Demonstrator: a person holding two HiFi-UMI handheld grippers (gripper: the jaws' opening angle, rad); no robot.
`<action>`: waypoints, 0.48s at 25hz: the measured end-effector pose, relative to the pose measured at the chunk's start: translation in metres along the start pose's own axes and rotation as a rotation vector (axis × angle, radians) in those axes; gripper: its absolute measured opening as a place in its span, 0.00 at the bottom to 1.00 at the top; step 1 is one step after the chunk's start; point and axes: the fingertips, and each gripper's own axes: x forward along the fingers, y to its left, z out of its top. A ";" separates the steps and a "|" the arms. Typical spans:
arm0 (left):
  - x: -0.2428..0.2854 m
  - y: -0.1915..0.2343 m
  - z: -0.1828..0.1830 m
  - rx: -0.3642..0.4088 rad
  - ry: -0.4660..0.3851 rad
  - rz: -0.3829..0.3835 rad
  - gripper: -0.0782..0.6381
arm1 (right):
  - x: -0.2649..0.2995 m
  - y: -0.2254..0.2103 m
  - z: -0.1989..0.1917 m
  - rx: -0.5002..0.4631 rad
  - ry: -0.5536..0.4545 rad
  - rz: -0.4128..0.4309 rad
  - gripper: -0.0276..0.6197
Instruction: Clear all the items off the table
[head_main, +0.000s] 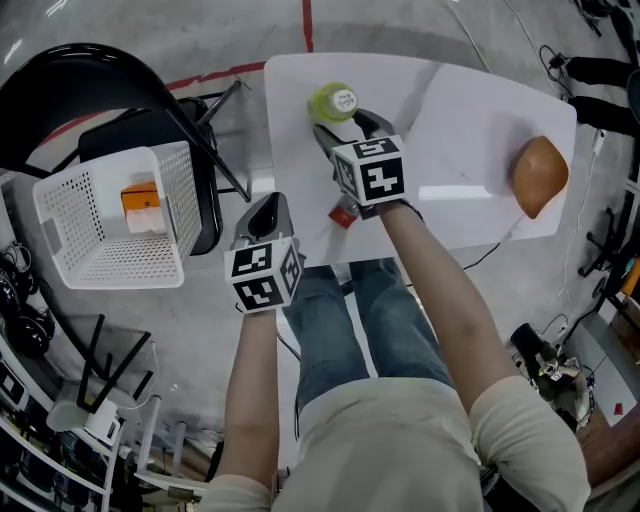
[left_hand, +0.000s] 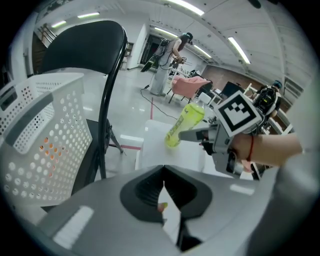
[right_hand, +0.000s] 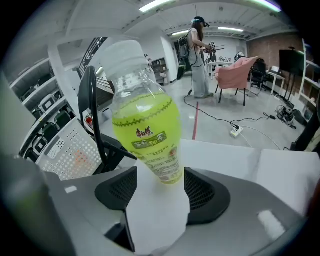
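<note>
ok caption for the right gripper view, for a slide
Open right gripper either side of a green drink bottle on the white table

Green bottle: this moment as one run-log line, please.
right gripper: jaws open, green bottle between them, ungripped | left gripper: jaws shut, empty | green bottle: standing on white table

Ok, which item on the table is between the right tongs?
The upright green bottle with a white cap; the right tongs stand open around it. The brown rounded item lies at the table's other end.
</note>
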 end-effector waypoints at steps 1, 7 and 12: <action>0.003 0.002 -0.002 -0.003 0.003 0.002 0.12 | 0.003 0.000 0.001 -0.003 -0.001 0.002 0.50; 0.014 0.002 -0.010 -0.010 0.019 0.000 0.12 | 0.015 0.001 0.010 -0.043 -0.028 0.010 0.54; 0.019 0.003 -0.012 -0.012 0.026 -0.003 0.12 | 0.026 0.000 0.017 -0.057 -0.030 0.011 0.56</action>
